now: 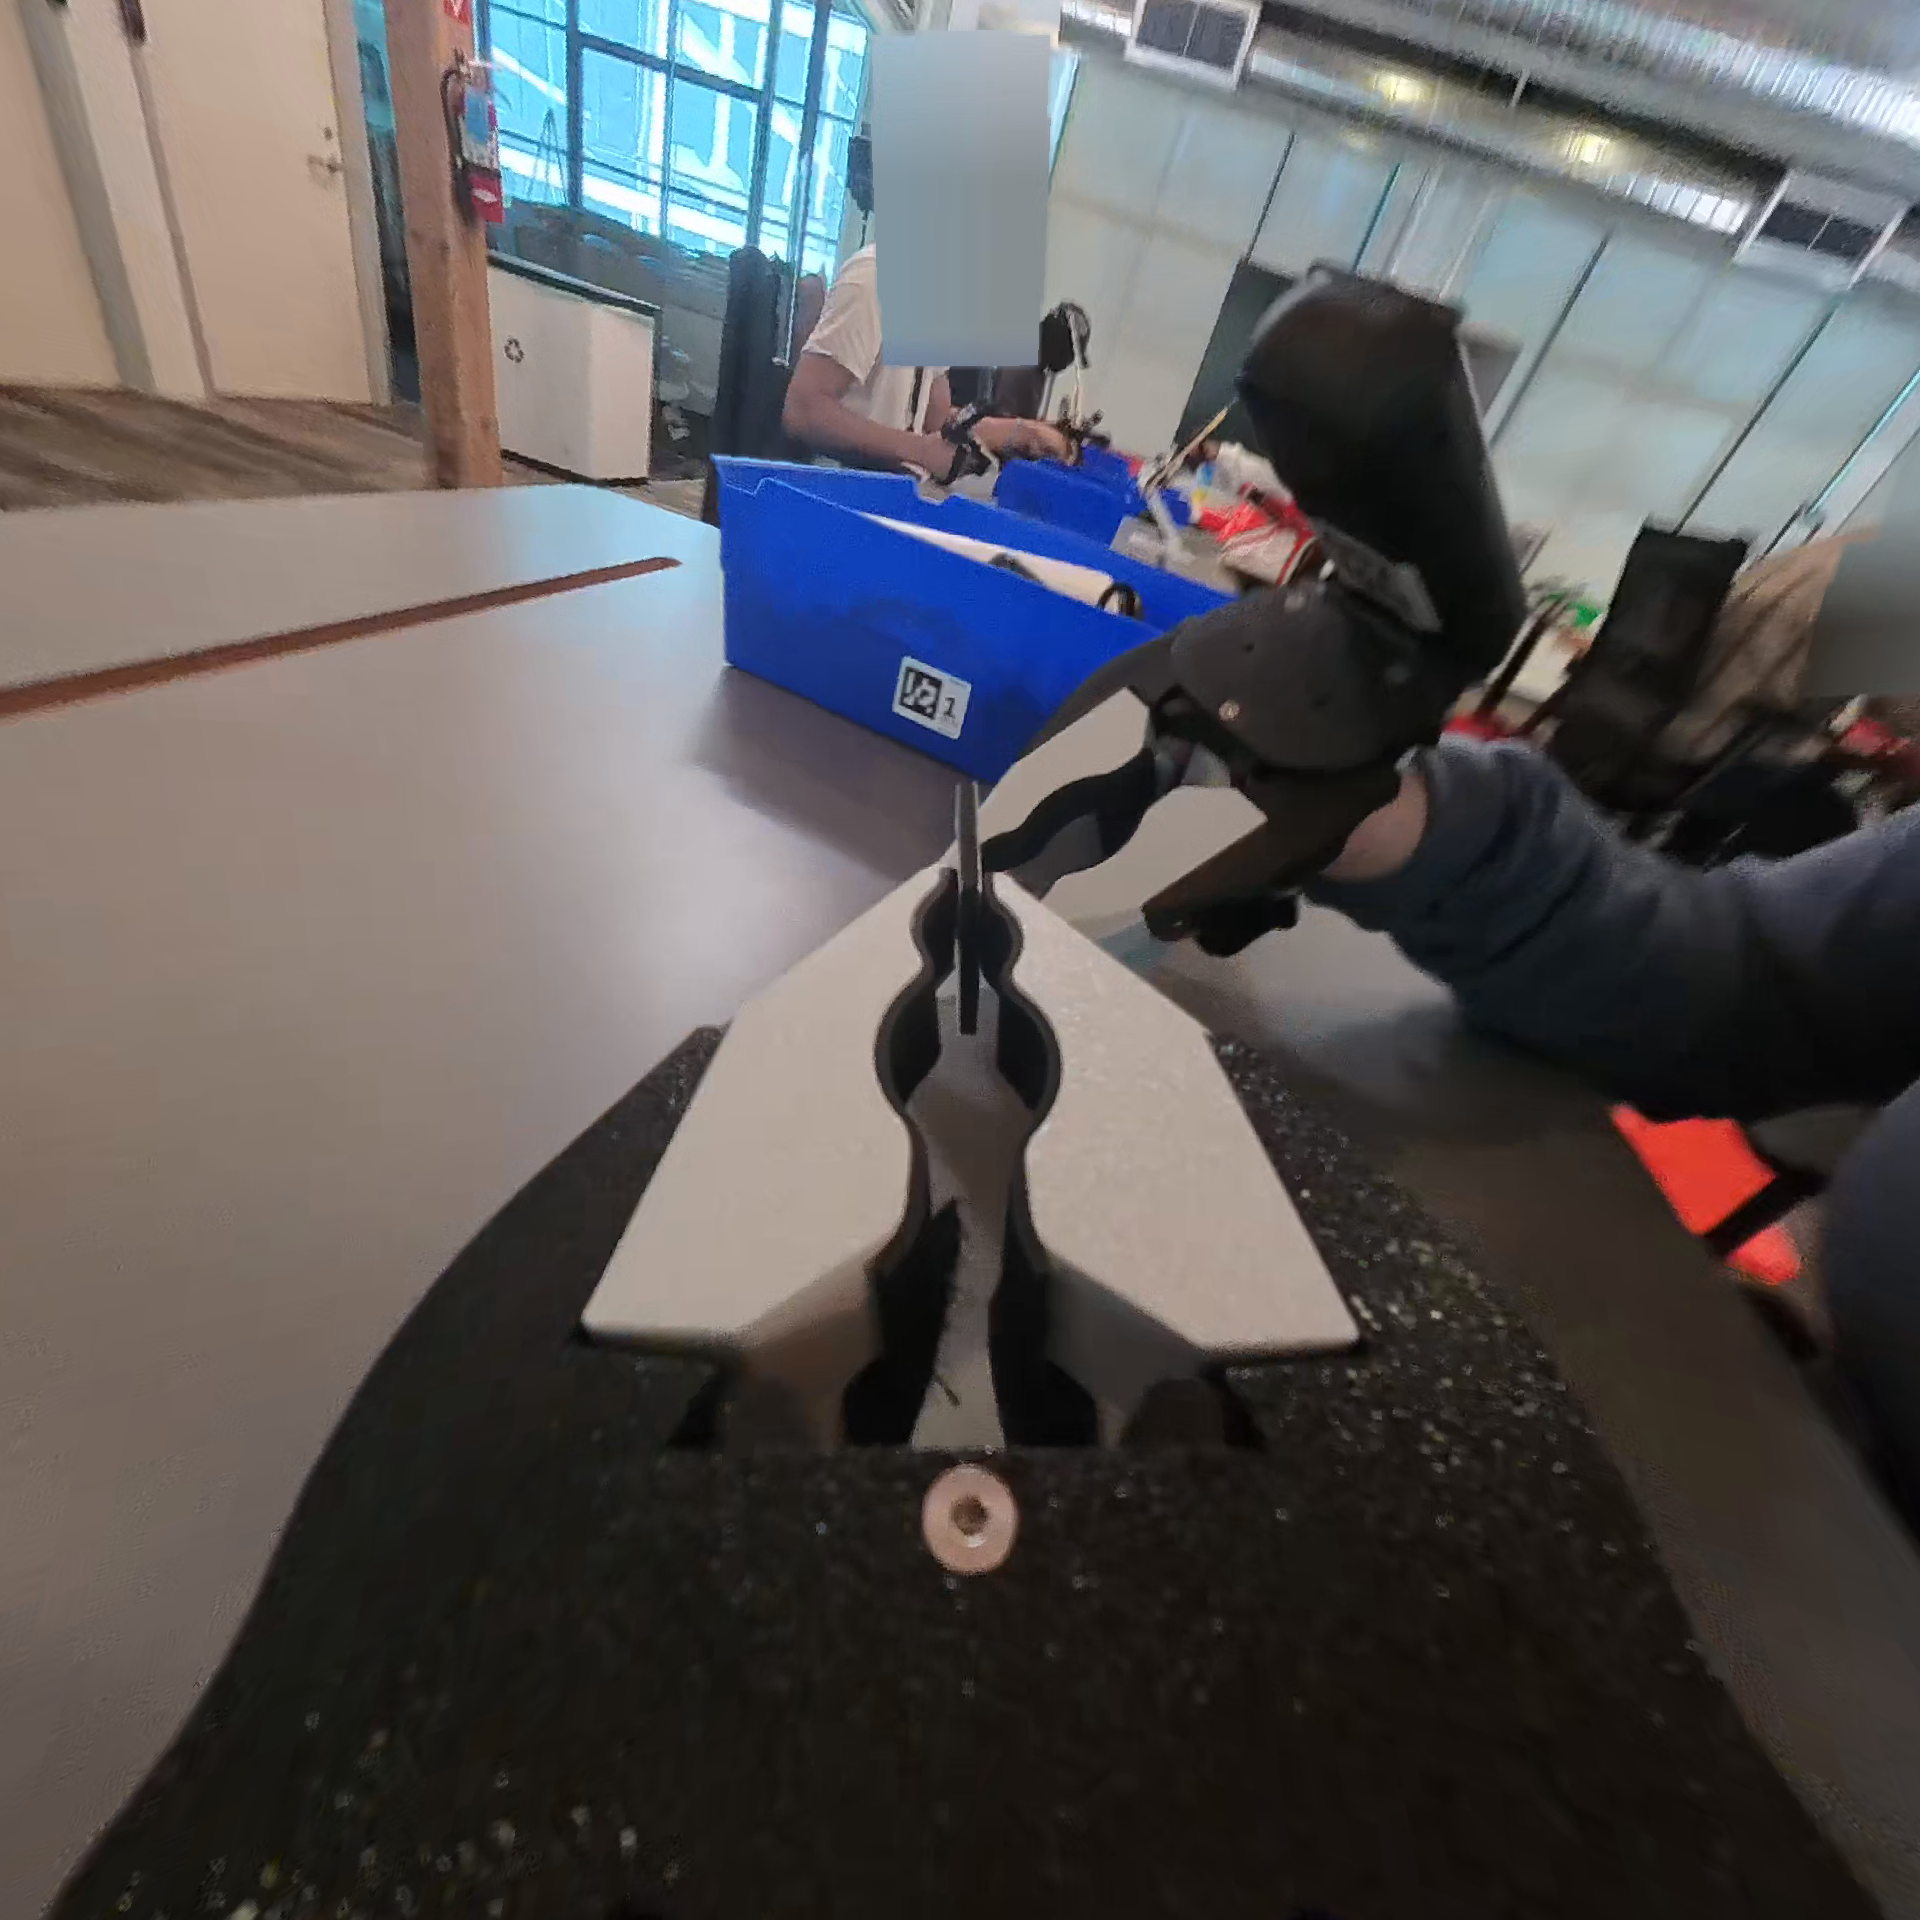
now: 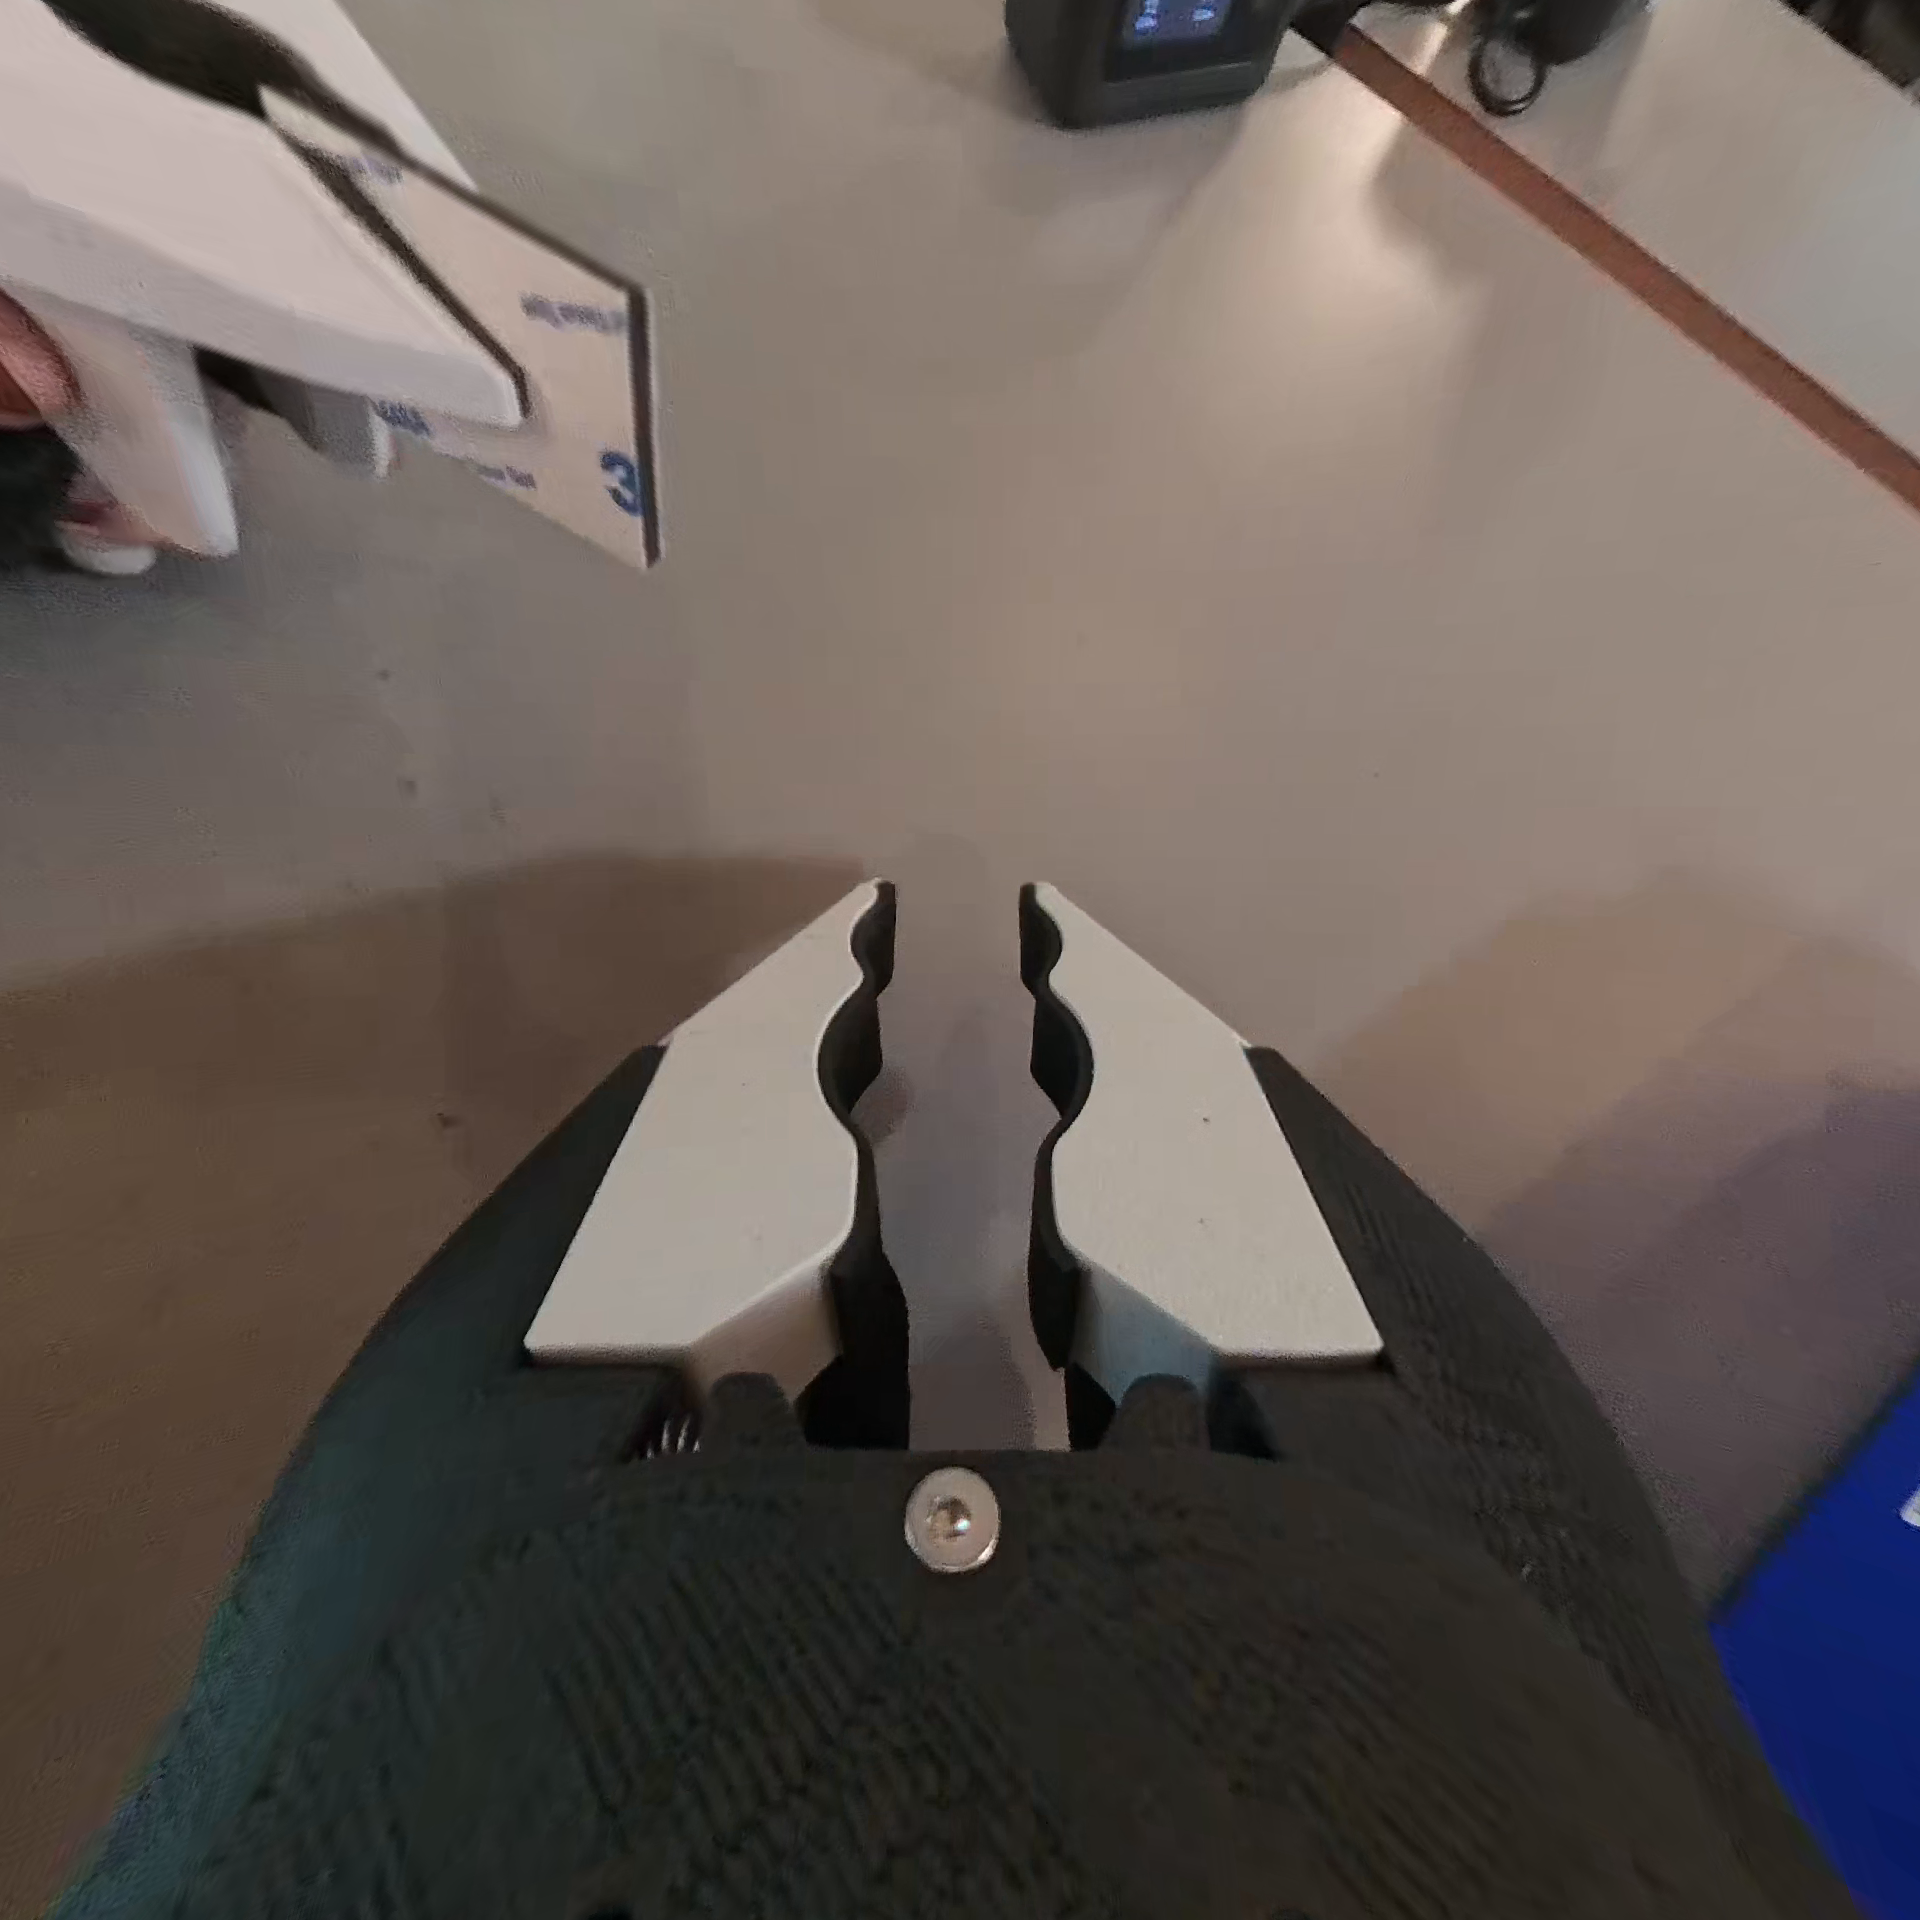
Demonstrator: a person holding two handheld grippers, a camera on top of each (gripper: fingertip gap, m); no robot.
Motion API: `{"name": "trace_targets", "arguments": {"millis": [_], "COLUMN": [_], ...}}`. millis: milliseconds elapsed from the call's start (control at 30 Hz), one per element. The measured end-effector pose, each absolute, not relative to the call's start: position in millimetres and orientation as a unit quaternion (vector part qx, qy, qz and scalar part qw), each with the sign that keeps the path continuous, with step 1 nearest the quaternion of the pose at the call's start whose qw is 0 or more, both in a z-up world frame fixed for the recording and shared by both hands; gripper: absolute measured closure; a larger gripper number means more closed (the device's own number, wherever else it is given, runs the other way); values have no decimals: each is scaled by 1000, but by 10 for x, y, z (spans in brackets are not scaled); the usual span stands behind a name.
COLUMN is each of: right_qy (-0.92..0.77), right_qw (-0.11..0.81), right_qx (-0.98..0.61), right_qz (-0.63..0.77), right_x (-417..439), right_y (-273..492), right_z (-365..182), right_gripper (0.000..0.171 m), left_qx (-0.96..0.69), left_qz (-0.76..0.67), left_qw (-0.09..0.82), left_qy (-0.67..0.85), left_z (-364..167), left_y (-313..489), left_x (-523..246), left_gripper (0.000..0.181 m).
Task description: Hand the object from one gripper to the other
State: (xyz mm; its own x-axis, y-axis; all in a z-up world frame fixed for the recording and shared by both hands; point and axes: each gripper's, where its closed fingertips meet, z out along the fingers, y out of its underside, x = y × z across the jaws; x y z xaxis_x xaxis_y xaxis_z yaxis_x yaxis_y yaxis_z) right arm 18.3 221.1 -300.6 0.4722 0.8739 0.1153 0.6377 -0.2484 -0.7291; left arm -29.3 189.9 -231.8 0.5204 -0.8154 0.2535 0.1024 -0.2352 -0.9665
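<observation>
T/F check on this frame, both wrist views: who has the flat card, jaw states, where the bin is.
1. The left gripper is shut on the thin flat card. True.
2. The right gripper holds the card too. False: its jaws stand apart with only bare table between them, and the card is off to its upper left in the right wrist view.
3. The card lies flat on the table. False: it is held clear of the table, edge-on in the left wrist view.
4. A blue bin sits on the table beyond the left gripper. True.
5. The blue bin is empty. False: something white lies inside it.
</observation>
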Motion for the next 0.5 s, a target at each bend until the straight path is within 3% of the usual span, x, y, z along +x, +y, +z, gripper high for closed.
{"name": "trace_targets", "arguments": {"millis": [200,400,500], "right_qy": [-477,-458,-415], "right_qw": [370,376,346], "right_qx": [-776,-770,-749], "right_qz": [183,237,383], "right_x": [176,110,-30], "right_y": [2212,2169,1994], "right_z": [-2970,-2846,-2621], "right_gripper": [150,155,156], "left_qx": [-626,-506,-401], "left_qz": [-231,157,322], "left_qw": [644,698,671], "left_qy": [374,482,534], "left_z": [-2291,-2179,-2159], "left_y": [1874,1904,1836], "left_x": [-320,-491,-434], "left_gripper": [180,180,180]}}
